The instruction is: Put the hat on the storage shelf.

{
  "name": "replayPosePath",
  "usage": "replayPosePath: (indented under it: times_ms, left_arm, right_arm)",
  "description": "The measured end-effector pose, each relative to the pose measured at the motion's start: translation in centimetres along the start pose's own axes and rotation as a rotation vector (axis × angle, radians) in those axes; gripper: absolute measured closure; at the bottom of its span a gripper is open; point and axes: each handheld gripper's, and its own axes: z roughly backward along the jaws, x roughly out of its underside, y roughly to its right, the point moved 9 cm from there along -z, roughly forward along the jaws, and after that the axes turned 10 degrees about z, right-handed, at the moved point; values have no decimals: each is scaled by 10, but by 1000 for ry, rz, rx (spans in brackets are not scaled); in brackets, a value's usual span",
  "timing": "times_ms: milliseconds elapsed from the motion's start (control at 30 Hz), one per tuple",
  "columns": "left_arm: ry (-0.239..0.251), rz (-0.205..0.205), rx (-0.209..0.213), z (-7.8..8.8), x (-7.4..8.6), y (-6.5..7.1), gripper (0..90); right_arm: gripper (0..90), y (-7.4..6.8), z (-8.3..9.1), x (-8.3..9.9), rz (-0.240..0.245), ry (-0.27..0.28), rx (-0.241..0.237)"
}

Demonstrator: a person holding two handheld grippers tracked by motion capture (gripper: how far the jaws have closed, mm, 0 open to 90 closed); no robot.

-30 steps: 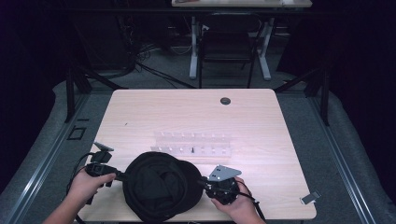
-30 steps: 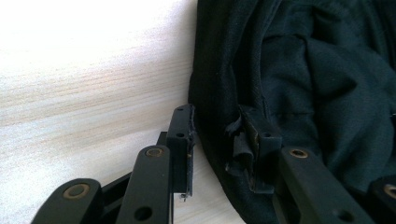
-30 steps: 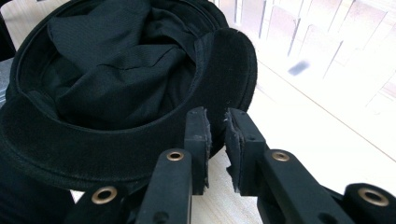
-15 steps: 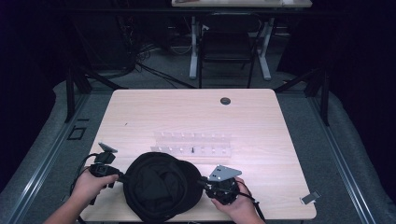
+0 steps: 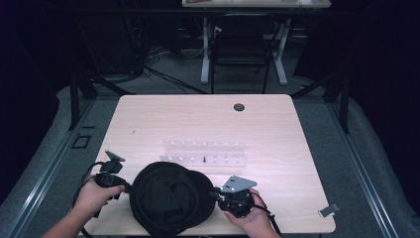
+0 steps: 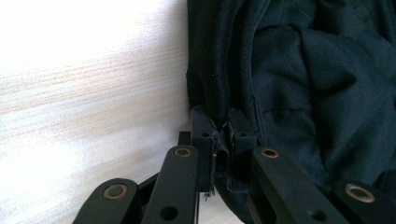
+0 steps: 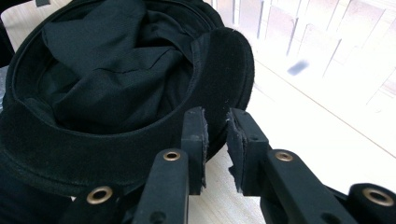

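Cap pinched at both edges

Left gripper (image 6: 219,140): jaws have just closed onto the hem of the black cap (image 5: 171,203), fabric clamped between the pads. Right gripper (image 7: 215,135): jaws narrow, gripping the stiff brim (image 7: 229,79). Cap lies upside down at the table's (image 5: 277,124) near edge, between the 2 hands; clear rack (image 5: 203,153) just beyond. Judged light, with a soft, floppy crown; hem and brim give the firmest holds.

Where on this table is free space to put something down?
Free: the far table strip between the clear rack and the grommet hole; also the right side past the rack. Crowded: the near edge, with black hat and both grippers.
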Motion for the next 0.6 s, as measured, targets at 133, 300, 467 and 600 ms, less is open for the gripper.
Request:
replayPosePath:
  times_ms: [133,300,467,600]
  left_arm:
    - [1,31,36,6,1,4,849]
    - [-5,48,77,16,3,8,852]
    - [-6,47,92,25,3,12,853]
    - [-8,53,112,32,4,17,854]
  right_arm:
    - [764,1,-1,1,-1,-3,4]
    - [755,2,-2,2,-5,-9,8]
    - [743,3,-2,4,-5,-19,10]
    - [735,4,-3,6,-14,-24,12]
